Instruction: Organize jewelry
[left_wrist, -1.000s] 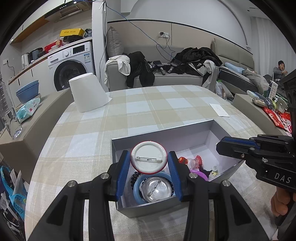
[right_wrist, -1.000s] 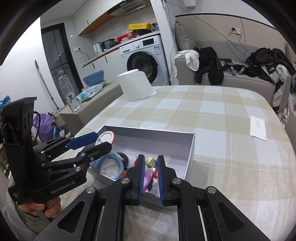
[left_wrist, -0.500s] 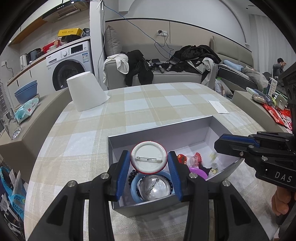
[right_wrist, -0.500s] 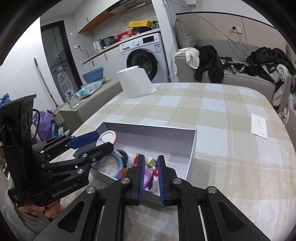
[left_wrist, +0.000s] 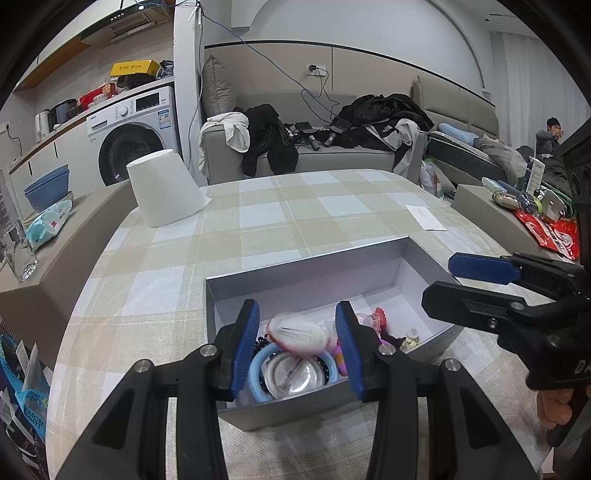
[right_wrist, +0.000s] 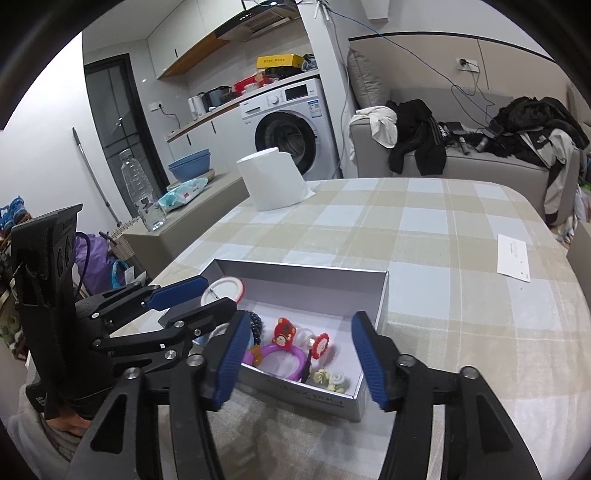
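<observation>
A grey open box lies on the checked table. In it are a blue-rimmed round badge, a purple ring, a red charm, a red flower clip and dark beads. My left gripper hangs over the box's left end with its jaws opening. A white red-rimmed badge is between its pads, tilted and blurred, with gaps on both sides. My right gripper is over the box's right end, its jaws opening wide with nothing between them.
A white paper roll stands at the table's far left. A paper slip lies at the far right. Beyond are a sofa with clothes, a washing machine and a seated person.
The right jaws have gone from shut to wide apart. Between the left pads the white badge has tipped over and sunk toward the box, and those pads stand slightly wider.
</observation>
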